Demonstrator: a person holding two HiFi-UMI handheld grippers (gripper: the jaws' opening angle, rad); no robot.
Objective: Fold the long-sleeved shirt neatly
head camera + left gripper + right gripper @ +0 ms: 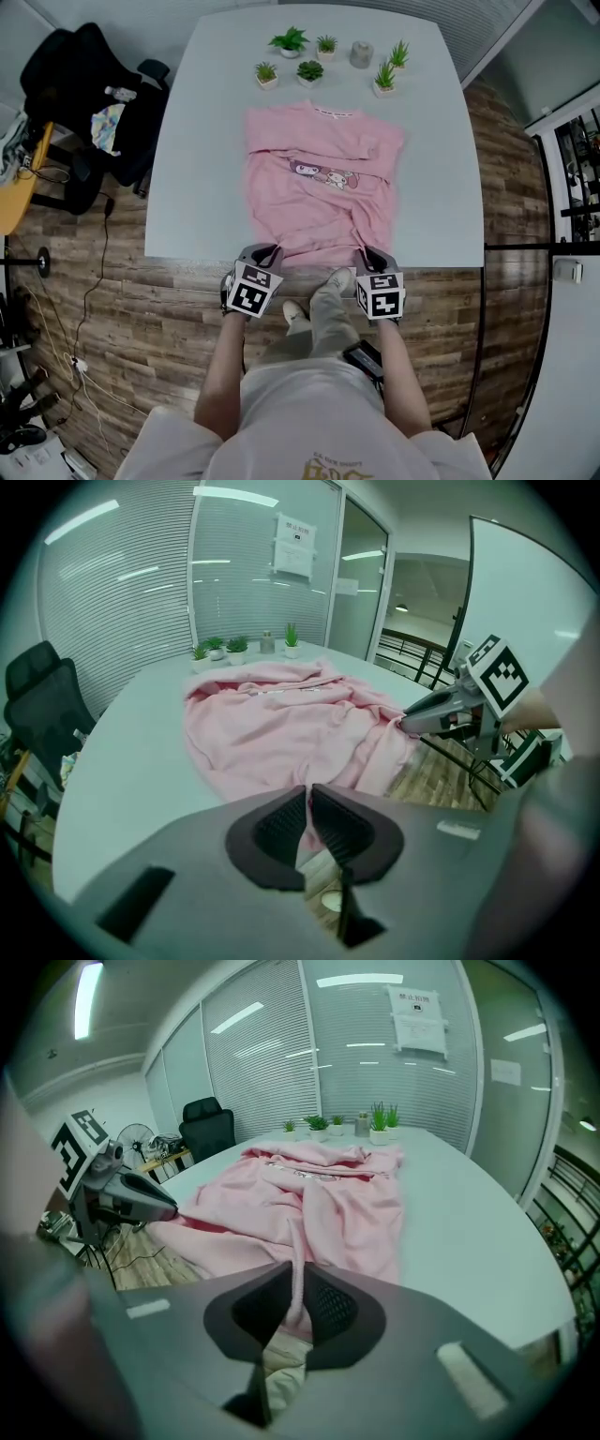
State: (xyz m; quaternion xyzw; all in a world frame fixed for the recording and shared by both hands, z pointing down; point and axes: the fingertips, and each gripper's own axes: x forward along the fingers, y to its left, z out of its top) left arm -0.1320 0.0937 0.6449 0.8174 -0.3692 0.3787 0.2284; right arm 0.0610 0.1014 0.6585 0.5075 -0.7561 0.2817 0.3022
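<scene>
Overhead, the pink long-sleeved shirt (319,202) lies on the white table (187,187), hem at the near edge. In its own view, the left gripper (309,810) has its jaws nearly together, seemingly pinching hem fabric. The right gripper (298,1305), in its view, clamps a pink fold.

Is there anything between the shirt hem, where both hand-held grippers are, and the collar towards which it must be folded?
Nothing visible does. The pink long-sleeved cloth shirt lies bare from hem to collar; the small green potted plants stand beyond the collar, on the pale table.
</scene>
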